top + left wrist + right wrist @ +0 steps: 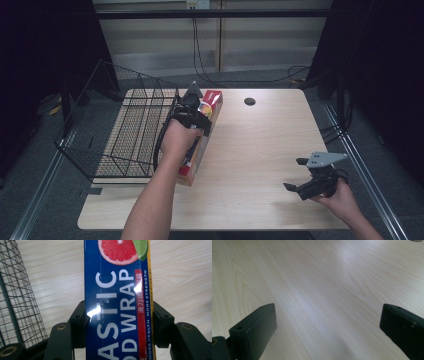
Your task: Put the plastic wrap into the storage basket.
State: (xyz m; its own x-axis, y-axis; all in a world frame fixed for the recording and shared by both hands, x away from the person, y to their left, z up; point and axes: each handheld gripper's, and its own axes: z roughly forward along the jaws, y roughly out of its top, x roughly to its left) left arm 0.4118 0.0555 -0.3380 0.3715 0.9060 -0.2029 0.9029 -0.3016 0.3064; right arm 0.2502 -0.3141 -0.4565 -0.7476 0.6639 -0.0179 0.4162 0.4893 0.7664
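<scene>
The left gripper (117, 315) is clamped across a long box of plastic wrap (117, 302), one jaw pressing each long side. The box lies lengthwise away from the person, just beside the wire basket (125, 130) on the table (260, 150). The right gripper (300, 176) hangs above bare wood with its jaws spread wide, holding nothing.

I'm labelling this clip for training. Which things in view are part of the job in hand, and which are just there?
In the job:
- plastic wrap box, clamped across its width by the left gripper
- wire basket, right beside the box

Just there:
- right gripper, jaws wide apart, holding nothing, over bare table
- round hole in the tabletop
- cables on the floor beyond
</scene>
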